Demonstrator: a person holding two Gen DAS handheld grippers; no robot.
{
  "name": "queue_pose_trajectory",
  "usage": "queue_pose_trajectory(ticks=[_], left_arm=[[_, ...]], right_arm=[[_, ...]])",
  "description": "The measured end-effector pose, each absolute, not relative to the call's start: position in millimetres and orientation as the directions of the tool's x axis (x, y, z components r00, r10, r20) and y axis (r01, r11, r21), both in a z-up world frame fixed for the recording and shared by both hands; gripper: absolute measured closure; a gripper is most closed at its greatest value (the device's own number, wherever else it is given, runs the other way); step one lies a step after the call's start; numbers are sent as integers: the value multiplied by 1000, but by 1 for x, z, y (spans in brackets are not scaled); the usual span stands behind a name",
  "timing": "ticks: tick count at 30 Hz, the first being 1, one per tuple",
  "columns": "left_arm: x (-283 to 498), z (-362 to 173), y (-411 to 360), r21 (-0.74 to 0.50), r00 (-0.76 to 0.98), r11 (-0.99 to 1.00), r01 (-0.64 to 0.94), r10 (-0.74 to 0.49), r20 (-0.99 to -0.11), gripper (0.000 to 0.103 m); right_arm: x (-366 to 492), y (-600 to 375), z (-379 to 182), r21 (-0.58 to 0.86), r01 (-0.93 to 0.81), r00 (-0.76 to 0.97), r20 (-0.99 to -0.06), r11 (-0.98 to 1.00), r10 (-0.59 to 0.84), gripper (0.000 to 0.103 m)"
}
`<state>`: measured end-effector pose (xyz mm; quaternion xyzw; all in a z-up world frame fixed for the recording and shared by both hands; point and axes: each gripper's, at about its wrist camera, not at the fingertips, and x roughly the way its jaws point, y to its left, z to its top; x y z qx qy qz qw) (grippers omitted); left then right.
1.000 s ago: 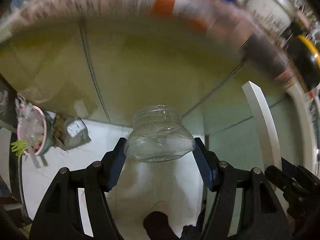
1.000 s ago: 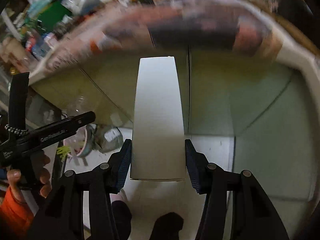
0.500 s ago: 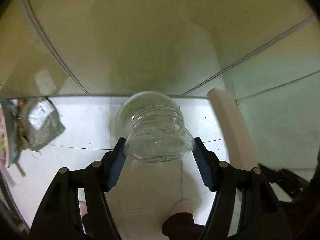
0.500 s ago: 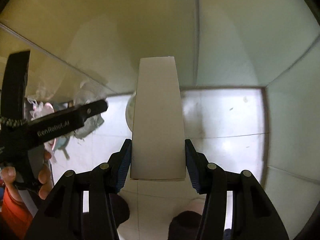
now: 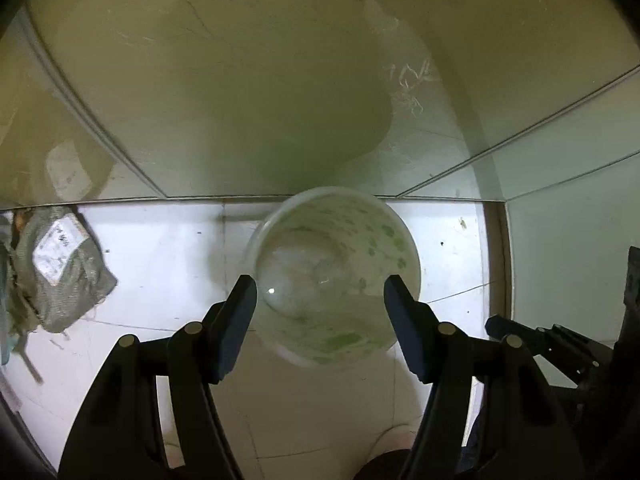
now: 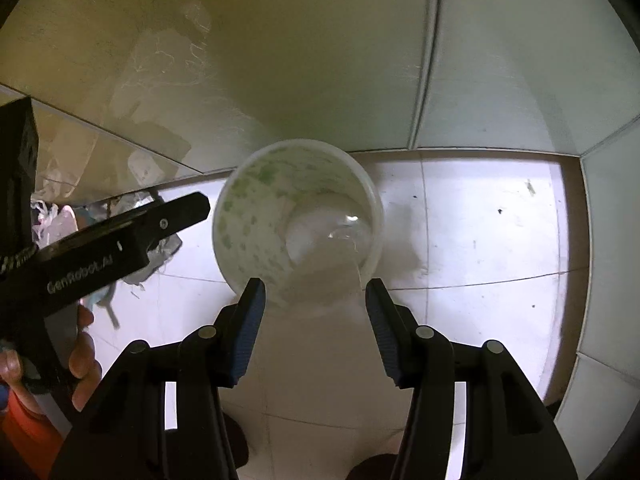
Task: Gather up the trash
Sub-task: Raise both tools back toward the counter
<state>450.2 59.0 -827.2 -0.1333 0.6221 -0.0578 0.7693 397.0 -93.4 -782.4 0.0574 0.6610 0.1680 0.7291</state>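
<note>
A white bucket (image 5: 332, 192) with green spots stands on the pale floor, right below both grippers. My left gripper (image 5: 320, 284) points down at it, jaws apart, pads touching nothing. The clear jar (image 5: 296, 280) shows as a blurred glassy round shape inside the bucket (image 6: 296, 144), where its glint (image 6: 332, 232) also appears. My right gripper (image 6: 315, 288) hangs over the near rim with its jaws apart. The white box (image 6: 320, 280) is a pale smear just beyond those pads, dipping into the bucket and clear of both.
A crumpled grey bag (image 5: 68, 276) with a white label lies on the floor to the left, among other litter. Glass or tiled walls (image 5: 280, 100) close the corner behind the bucket. A hand (image 6: 84, 360) with an orange sleeve holds the left tool at the left edge.
Both grippers have dropped steeply toward the floor, to just above the bucket. The jar has left the left pads and the white box the right pads; both now show inside the bucket.
</note>
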Motion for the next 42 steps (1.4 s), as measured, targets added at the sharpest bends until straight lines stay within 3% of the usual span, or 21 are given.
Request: queue_pose_trajectory(ticks=[4,8,21,28,32,36,38,42], left_arm=[[441,-787,67,-271,247,959,-82,-244,-938,38],[426,-712,70,-252,282,965,-73,-222,-933,38],[369,-365,30,-200,534,980,-15,-161,-830,38],[327,-232,-6,-170,667,985,-15,-117,-736,38],[304,-177,-20,-159,734,987,-36,-82,-675,34],[285,-138,-24,-159,789,985,-70,-43,-613,19],[279,-126,-25,-156,810,984,-85,-23,-586,17],[287,-108,-22,-156,828,983,-97,-7,-560,10]], right_arm=[[395,-95,-749,288,-170,107,-945,942,308,54],[390,-104,-678,273,-175,160,-940,946,301,54],[347,-171,-339,257,-209,476,-816,944,327,54],[316,-221,-203,254,-271,607,-703,928,370,54],[307,-237,-166,231,-321,652,-650,919,391,54],[303,-237,-139,208,-353,688,-603,912,404,54],[303,-239,-128,209,-363,697,-586,908,414,54],[309,-243,-108,205,-373,723,-546,905,422,39]])
